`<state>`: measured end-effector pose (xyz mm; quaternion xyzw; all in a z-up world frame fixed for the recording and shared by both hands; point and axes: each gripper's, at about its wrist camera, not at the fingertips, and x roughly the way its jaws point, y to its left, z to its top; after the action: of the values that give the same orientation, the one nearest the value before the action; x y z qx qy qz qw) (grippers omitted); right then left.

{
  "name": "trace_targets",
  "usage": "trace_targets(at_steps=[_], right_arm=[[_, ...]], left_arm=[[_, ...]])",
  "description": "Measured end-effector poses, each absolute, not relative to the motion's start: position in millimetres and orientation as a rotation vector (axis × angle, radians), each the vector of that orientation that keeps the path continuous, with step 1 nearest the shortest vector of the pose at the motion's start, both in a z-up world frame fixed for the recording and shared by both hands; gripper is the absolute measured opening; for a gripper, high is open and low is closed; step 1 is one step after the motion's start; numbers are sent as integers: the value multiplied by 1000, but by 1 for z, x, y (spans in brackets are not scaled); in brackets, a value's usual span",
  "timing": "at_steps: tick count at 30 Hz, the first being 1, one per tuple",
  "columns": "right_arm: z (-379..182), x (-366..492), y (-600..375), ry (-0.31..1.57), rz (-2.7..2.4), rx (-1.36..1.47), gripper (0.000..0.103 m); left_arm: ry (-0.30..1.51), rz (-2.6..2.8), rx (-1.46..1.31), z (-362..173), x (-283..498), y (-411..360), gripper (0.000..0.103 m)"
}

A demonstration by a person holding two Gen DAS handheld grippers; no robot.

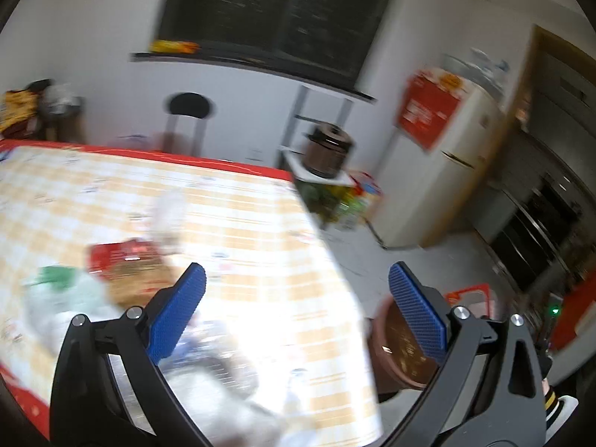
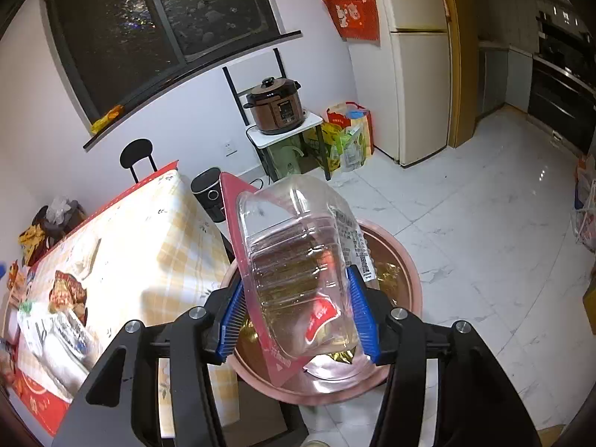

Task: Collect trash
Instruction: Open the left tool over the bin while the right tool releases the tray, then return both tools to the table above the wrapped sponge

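Observation:
My right gripper (image 2: 298,316) is shut on a clear plastic blister package with a red card backing (image 2: 294,253), held tilted above a round pink trash bin (image 2: 406,320) that has gold wrappers inside. My left gripper (image 1: 294,298) is open and empty above the table's right edge; the view is blurred. On the yellow checked tablecloth (image 1: 238,216) lie a red and brown snack wrapper (image 1: 126,264), a green and white bag (image 1: 59,290) and clear plastic pieces (image 1: 223,365). The bin also shows in the left wrist view (image 1: 391,354), beside the table edge.
A black stool (image 2: 138,156) stands behind the table. A pressure cooker (image 2: 277,110) sits on a small rack by the wall, with bags (image 2: 346,138) and a white fridge (image 2: 417,74) to its right. A black appliance (image 2: 208,193) stands on the floor.

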<state>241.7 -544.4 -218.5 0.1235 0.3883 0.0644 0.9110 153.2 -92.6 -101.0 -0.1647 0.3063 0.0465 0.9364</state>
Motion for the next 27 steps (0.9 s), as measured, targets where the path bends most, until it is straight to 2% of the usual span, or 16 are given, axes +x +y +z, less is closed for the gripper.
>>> trace_targets(at_steps=[6, 7, 9, 13, 21, 27], right_arm=[[-214, 256, -541, 799, 124, 248, 55], [-211, 257, -540, 796, 133, 251, 59], [-202, 256, -539, 766, 125, 246, 82], [-173, 246, -531, 687, 132, 204, 97], [-127, 220, -525, 580, 125, 126, 98], [-114, 210, -523, 570, 122, 130, 98]], left_arm=[[638, 251, -354, -99, 107, -44, 97], [641, 265, -353, -100, 102, -41, 97], [647, 286, -354, -100, 93, -37, 97], [650, 306, -351, -100, 87, -35, 97], [604, 315, -318, -82, 84, -34, 97], [590, 314, -262, -70, 75, -34, 97]])
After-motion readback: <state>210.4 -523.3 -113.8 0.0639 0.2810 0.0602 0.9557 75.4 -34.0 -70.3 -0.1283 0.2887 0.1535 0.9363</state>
